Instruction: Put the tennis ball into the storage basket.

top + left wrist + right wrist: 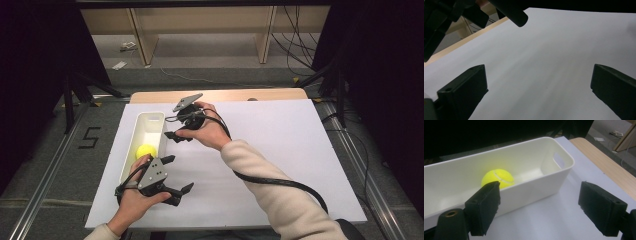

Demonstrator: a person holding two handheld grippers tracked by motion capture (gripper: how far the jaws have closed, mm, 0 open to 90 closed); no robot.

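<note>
Looking down from the high view, a yellow tennis ball [146, 151] lies in the near half of a white bin [159, 119] at the worktop's [280, 150] left. The left gripper [179, 175] hovers just beside the bin's near end, fingers spread and empty. The right gripper [173, 136] sits by the bin's long side. Through the left gripper view, bare white sheet [554, 55] lies between parted fingers. In the right gripper view, open fingers [486, 207] frame the bin and ball.

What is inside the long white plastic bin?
One yellow tennis ball lies on the floor of the long white plastic bin. The bin's near end is hidden by its wall and the right gripper, whose jaws stand open.
</note>
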